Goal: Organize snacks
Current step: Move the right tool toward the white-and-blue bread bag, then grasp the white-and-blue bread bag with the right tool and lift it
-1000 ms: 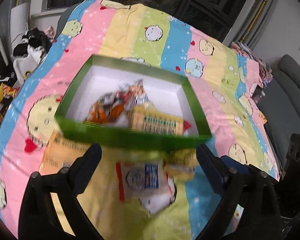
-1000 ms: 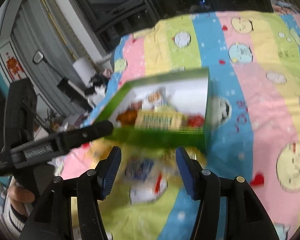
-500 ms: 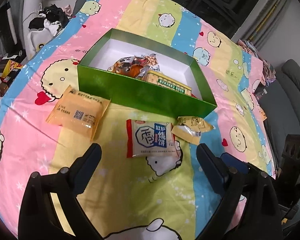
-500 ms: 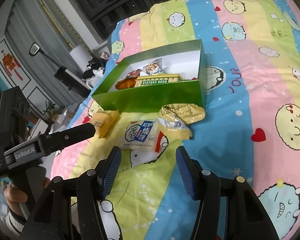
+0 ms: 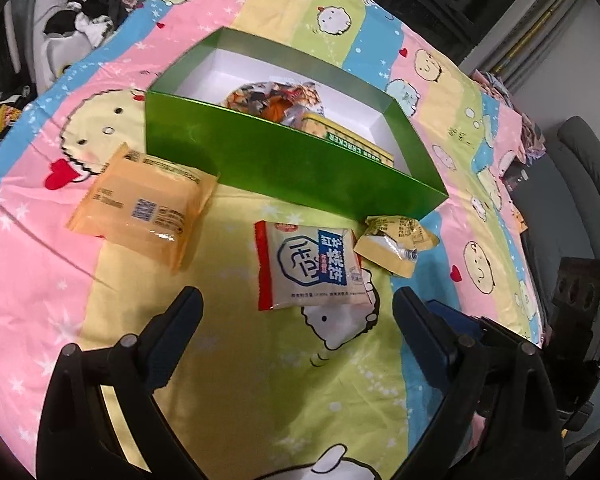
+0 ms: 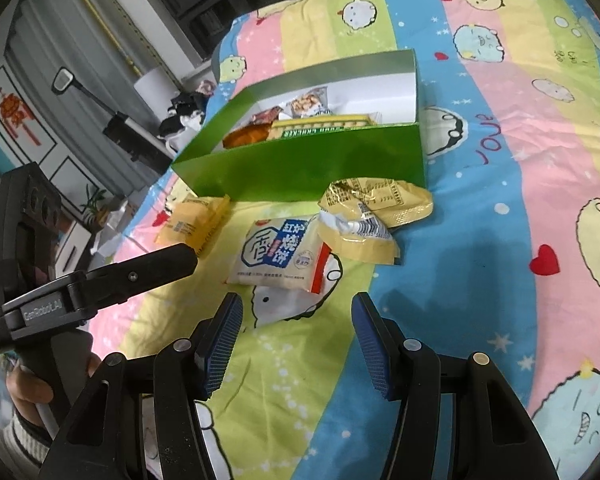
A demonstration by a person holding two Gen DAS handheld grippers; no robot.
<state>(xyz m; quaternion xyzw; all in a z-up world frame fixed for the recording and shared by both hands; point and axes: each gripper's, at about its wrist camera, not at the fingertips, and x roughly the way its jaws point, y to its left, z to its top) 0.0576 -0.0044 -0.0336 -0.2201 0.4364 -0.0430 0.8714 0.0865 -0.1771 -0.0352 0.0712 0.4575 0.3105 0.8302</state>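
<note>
left gripper (image 5: 296,304) wide open, empty | right gripper (image 6: 298,312) wide open, empty | green box (image 5: 284,162) mid-blanket (image 5: 40,280), snacks inside | orange pack (image 5: 140,202), white pack (image 5: 312,266), yellow pack (image 5: 396,244) on blanket along box's near wall

Striped bedspread (image 5: 440,80): green box (image 5: 284,160), three snack packets (image 5: 312,268).

I see the striped cartoon bedspread (image 5: 452,92) filling most of my view. At the upper left of my left view lies a heap of clothes (image 5: 88,24); a grey sofa (image 5: 592,168) sits at the right edge.
</note>
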